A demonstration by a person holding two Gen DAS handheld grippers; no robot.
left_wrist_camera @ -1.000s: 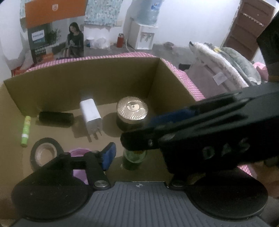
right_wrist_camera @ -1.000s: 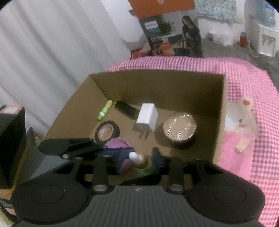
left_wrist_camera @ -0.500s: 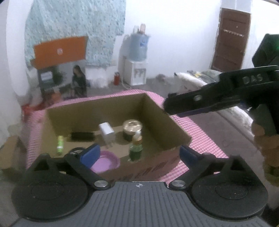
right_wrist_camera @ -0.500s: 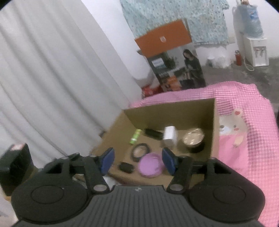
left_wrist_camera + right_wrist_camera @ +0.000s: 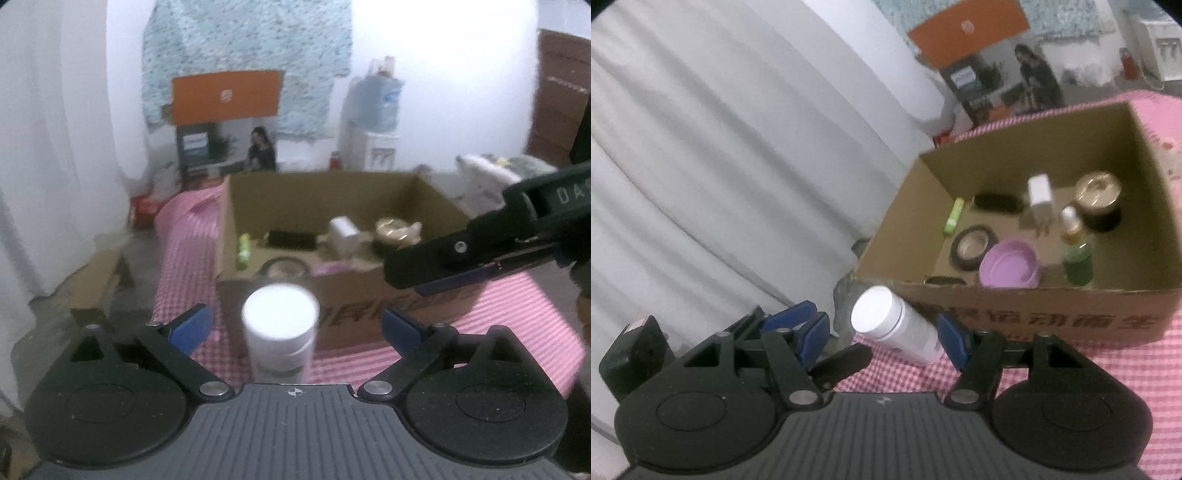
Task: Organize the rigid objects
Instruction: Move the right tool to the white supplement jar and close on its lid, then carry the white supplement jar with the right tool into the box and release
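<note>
A white bottle [image 5: 279, 330] stands on the pink checked cloth [image 5: 509, 306] in front of a cardboard box [image 5: 354, 314]. My left gripper [image 5: 295, 326] is open, its fingers either side of the bottle without touching it. My right gripper [image 5: 882, 338] is open too, with the same bottle [image 5: 894, 325] between its fingers. The right gripper also shows in the left wrist view [image 5: 472, 254], above the box's right front corner. The box [image 5: 1034, 317] holds a green dropper bottle [image 5: 1076, 251], a purple lid [image 5: 1010, 264], a tape roll [image 5: 973, 247], a white charger [image 5: 1039, 192] and a gold-lidded jar [image 5: 1099, 194].
A white curtain [image 5: 720, 166] hangs on the left. A green tube [image 5: 953, 216] and a black cylinder [image 5: 995, 201] lie at the back of the box. An orange-topped carton [image 5: 225, 98] and a water dispenser [image 5: 373, 122] stand by the far wall.
Both grippers have pulled back out of the box and down to its front. The green dropper bottle that the right gripper held a second ago stands in the box. The white bottle has come into view.
</note>
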